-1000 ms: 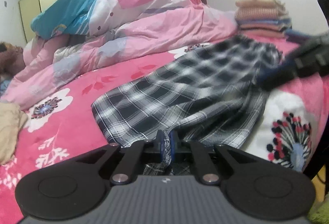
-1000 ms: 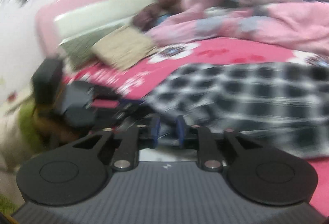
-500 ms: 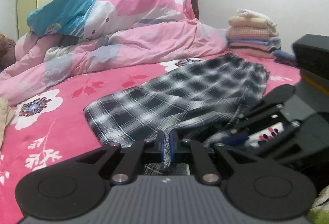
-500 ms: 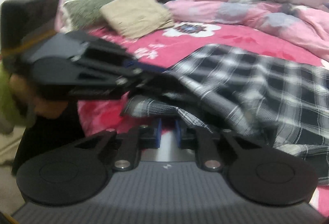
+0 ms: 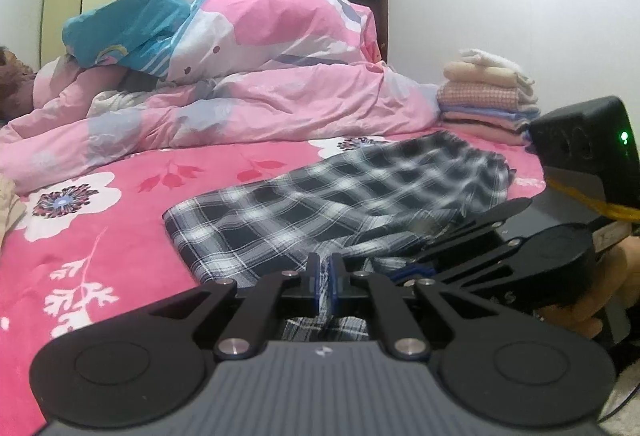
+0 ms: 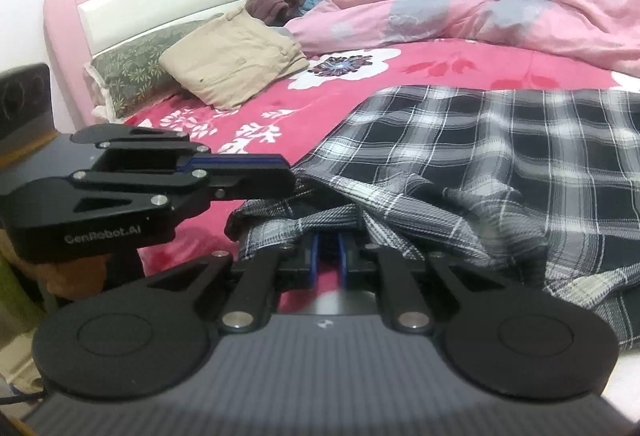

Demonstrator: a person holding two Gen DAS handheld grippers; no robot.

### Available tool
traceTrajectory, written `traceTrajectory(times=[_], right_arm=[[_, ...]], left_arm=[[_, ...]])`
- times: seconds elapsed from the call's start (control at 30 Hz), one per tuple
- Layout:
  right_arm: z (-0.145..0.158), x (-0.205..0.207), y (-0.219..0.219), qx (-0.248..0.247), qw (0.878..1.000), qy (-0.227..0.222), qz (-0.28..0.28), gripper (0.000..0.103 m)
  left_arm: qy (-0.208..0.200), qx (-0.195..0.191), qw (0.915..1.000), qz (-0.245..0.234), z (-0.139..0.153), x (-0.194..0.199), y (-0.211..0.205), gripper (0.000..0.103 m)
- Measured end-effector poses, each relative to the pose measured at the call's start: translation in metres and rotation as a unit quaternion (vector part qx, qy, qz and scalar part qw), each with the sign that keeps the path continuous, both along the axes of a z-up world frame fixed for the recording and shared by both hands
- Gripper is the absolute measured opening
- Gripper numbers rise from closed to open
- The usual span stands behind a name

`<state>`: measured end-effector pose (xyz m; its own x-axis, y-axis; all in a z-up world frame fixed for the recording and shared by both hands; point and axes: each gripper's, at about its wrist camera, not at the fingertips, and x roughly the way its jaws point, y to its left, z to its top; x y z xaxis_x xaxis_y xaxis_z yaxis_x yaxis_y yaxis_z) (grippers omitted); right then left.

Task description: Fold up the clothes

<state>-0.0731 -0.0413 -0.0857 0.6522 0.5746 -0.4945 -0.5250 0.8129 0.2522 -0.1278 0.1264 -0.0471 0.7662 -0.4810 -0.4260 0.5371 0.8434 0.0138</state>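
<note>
Your left gripper is pinching the near hem of the plaid garment; your right gripper, jaws having just been closing, is clamping the same hem just beside it; the garment is lying spread at the near edge of the pink floral bed; folded clothes are sitting stacked at its far corner.

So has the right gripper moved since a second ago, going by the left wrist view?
Yes. The right gripper has come down from beside the folded stack to the near edge of the plaid garment, next to the left gripper.
</note>
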Motion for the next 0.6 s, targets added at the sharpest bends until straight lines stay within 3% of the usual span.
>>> traceTrajectory(times=[0.13,0.23,0.3,0.5,0.6], right_arm=[[0.001,-0.01,-0.007,-0.001,1.0,0.01,0.001,0.009],[0.001,-0.021,-0.014,0.0,1.0,0.015,0.01,0.01],[0.0,-0.026,-0.014,0.006,0.999,0.019,0.025,0.01],[0.0,-0.031,-0.004,0.042,0.997,0.027,0.061,0.011],[-0.001,-0.023,0.001,0.051,0.997,0.027,0.041,0.011]], left_arm=[[0.016,0.01,0.9998,0.005,-0.005,-0.001,0.004,0.02],[0.027,0.008,0.9996,0.008,-0.009,-0.006,0.01,0.022],[0.032,0.004,0.9994,0.01,-0.012,-0.008,0.013,0.021],[0.035,-0.013,0.9991,0.019,-0.015,-0.01,0.017,0.004],[0.026,-0.023,0.9992,0.02,-0.012,-0.011,0.019,0.002]])
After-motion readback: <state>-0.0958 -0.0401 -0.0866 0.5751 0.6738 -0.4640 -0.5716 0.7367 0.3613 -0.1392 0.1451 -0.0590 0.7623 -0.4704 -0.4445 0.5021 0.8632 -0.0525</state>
